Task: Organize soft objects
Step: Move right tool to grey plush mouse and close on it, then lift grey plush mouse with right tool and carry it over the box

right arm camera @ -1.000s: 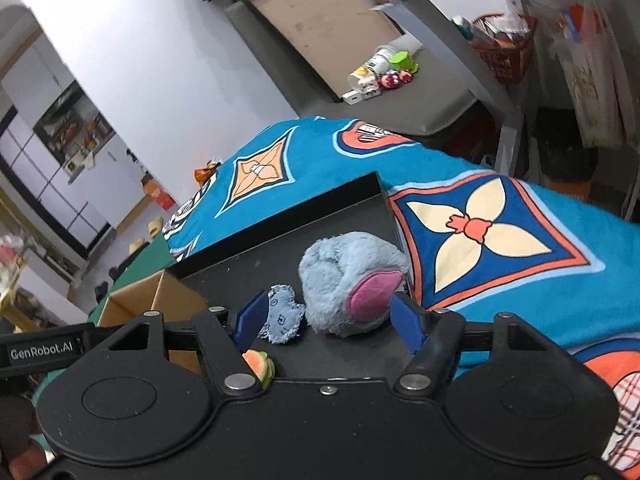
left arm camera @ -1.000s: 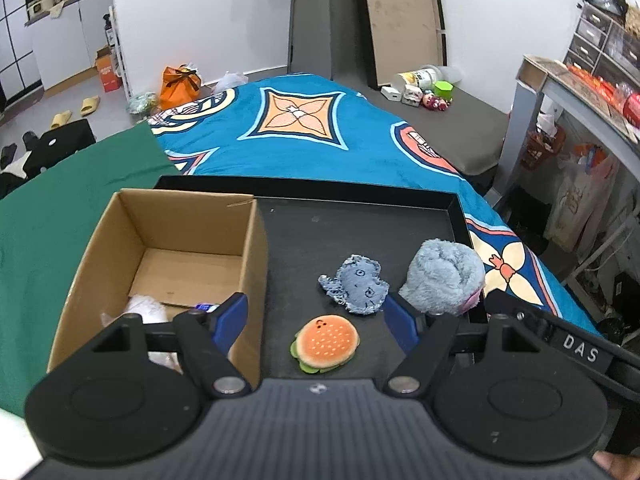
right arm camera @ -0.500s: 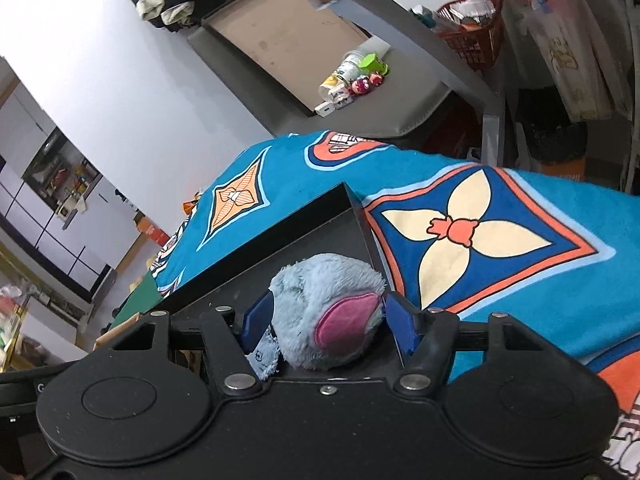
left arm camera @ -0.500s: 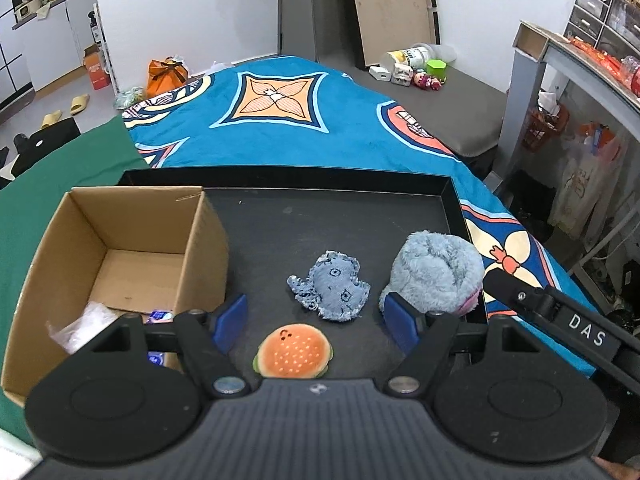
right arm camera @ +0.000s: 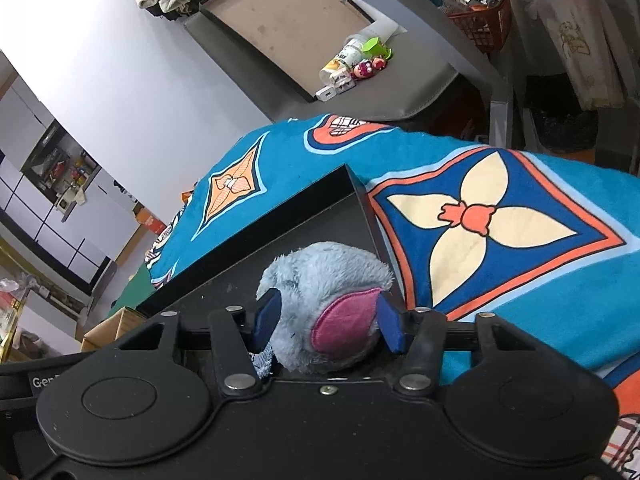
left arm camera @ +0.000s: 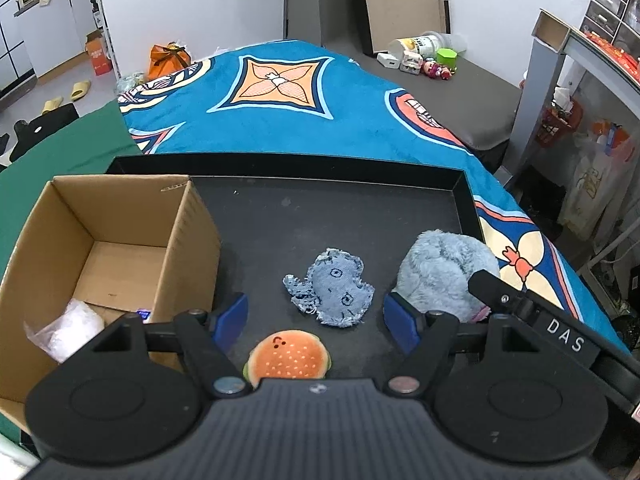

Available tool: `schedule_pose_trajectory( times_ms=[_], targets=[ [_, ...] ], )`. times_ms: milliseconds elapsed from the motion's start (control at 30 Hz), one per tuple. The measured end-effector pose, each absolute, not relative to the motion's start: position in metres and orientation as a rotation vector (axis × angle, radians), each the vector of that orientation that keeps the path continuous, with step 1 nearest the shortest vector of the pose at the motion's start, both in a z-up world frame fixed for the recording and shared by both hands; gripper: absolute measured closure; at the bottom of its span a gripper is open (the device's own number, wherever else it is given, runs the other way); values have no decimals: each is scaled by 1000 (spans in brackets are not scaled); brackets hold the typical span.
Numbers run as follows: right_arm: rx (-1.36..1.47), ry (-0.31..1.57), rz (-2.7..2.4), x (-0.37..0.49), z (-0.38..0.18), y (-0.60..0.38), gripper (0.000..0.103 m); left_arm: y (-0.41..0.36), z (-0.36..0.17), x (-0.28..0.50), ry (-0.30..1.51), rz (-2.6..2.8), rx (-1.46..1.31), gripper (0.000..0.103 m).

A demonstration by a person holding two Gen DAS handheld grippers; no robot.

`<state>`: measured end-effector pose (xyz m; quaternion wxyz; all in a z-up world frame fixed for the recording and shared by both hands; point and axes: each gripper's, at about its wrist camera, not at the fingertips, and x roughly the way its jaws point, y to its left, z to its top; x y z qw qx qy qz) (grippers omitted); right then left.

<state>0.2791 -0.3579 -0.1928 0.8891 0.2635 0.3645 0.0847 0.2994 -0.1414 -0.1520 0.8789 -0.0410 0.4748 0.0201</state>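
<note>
left wrist view looks steeply down on the black tray; right wrist view, lower and tilted, shares it.

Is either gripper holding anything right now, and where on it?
The right gripper has just closed its jaws on the fluffy blue plush, across its sides by the pink patch. The left gripper holds nothing.

Grey-blue plush with pink patch, denim-blue toy, orange burger toy, black tray, brown box

A lived-in home, probably a bedroom: a blue patterned fleece blanket spreads toward twelve o'clock, yellow slippers lie on the floor at ten, white kitchen-style cupboards stand beyond them.
</note>
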Motion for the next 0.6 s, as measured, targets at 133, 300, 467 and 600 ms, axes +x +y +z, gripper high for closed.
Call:
schedule_pose_trajectory(
  times_ms=[133, 300, 467, 600],
  targets=[
    [540, 789, 159, 279, -198, -360, 81, -140, -153, 298, 997, 41, -92, 29],
    [522, 802, 160, 272, -195, -360, 86, -140, -154, 294, 999, 41, -100, 29],
    [510, 825, 186, 261, -193, -360, 87, -139, -154, 288, 1001, 22, -139, 29],
    [504, 852, 202, 254, -193, -360, 87, -140, -153, 283, 994, -9, -182, 29]
  ],
)
